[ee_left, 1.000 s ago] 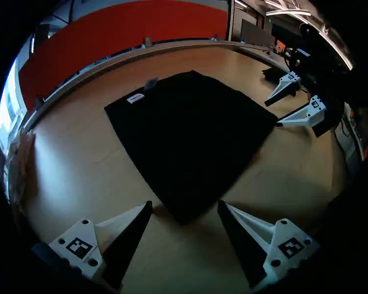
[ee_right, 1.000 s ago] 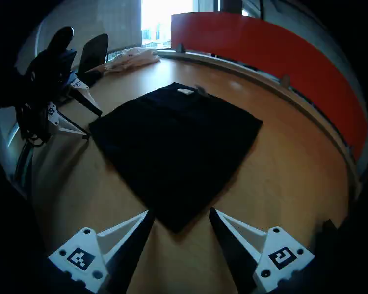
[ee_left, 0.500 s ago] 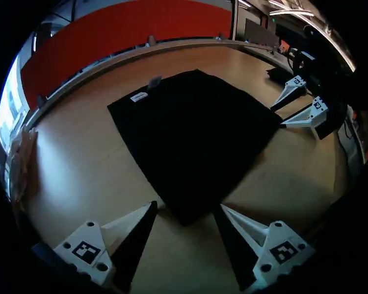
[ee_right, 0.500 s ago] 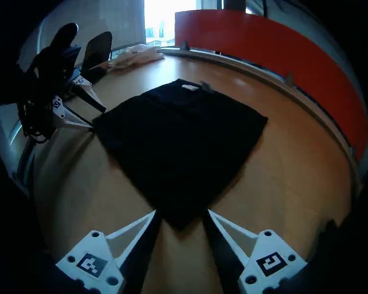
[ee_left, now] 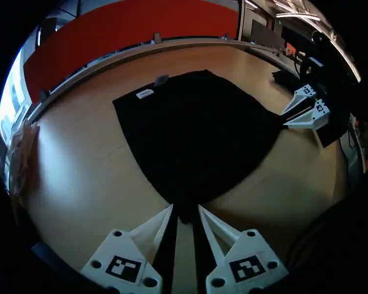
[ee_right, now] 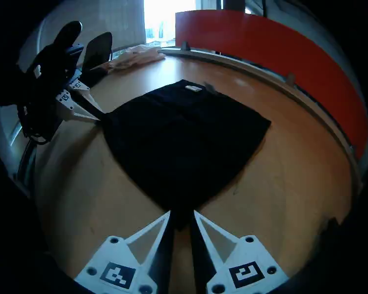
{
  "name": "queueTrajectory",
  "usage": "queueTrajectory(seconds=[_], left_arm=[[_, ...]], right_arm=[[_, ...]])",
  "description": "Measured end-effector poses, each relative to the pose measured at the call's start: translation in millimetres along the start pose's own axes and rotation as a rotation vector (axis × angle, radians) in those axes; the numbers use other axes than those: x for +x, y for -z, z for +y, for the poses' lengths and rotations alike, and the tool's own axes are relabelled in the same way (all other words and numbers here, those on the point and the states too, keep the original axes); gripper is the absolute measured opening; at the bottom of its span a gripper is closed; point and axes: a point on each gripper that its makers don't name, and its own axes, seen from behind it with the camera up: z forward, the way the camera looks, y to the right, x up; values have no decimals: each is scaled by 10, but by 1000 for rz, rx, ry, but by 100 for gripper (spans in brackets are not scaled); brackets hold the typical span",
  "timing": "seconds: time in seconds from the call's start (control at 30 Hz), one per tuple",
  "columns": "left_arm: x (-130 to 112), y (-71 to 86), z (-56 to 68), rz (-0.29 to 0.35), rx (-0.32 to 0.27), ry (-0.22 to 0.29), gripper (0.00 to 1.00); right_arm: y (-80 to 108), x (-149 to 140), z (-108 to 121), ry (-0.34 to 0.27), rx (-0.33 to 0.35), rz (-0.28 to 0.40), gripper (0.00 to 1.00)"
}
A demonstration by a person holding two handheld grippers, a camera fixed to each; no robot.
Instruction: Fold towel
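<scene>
Tabletop (ee_left: pixel 86 161) of pale wood, black towel (ee_left: pixel 198 127) spread flat across its middle, a corner nipped in each tool.
Soft, light and limp by the look of it, the cloth would likely sag and drag rather than keep its shape, so neighbouring corners seem the sensible hold. The left gripper (ee_left: pixel 185 208) is narrowed onto one corner, and the right gripper (ee_right: pixel 182 213) onto the next. A small white tag (ee_left: pixel 145 93) sits at the far edge.
</scene>
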Motion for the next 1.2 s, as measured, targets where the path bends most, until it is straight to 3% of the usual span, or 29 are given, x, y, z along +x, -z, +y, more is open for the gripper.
queueTrajectory(seconds=[0.1,0.47,0.8,1.2], left_arm=[[2,4,33,-4,-11,12,12],[95,100,101,11,-23,40,10],[286,354,84,38,-9,66,10],[472,671,158,68,-1,69,10]], right_arm=[[4,4,-3,-6,-1,-1,16],[138,115,67,-43,-15,29,16],[365,357,32,-47,-21,67,16],[700,673,41,-35,-38,116,16]])
